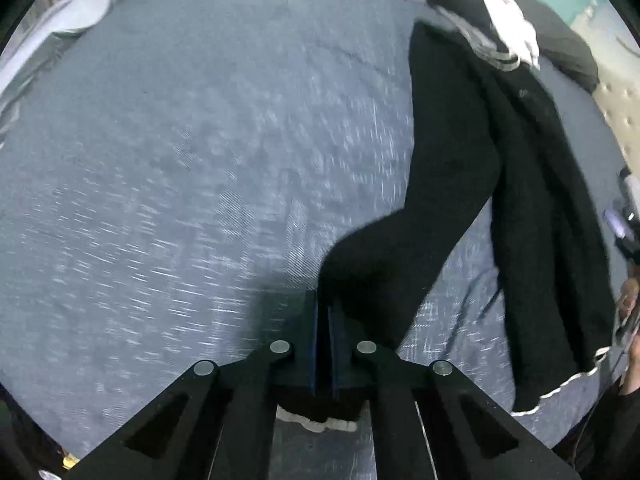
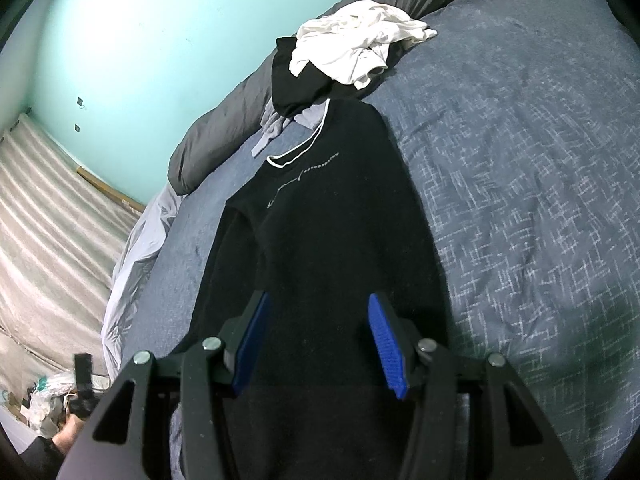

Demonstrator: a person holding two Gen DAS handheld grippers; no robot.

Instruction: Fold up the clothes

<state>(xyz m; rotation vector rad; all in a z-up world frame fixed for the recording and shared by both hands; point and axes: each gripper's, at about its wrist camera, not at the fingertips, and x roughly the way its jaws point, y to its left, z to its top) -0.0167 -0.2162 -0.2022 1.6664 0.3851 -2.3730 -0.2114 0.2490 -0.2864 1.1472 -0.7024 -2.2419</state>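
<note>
A black sweater with white trim (image 2: 320, 216) lies lengthwise on the blue bedspread (image 2: 520, 200). In the left wrist view its body (image 1: 532, 200) runs along the right side and one sleeve (image 1: 404, 240) stretches toward my left gripper (image 1: 325, 312), which is shut on the sleeve's cuff; the white cuff edge shows below the fingers. My right gripper (image 2: 318, 312) is open over the sweater's lower part, with a blue pad (image 2: 386, 344) on either side of the cloth.
A pile of white (image 2: 356, 48) and black (image 2: 296, 80) clothes sits at the far end of the bed, past the sweater's collar. A grey duvet (image 2: 224, 128) lies along the turquoise wall. A striped mattress (image 2: 48, 220) is at left.
</note>
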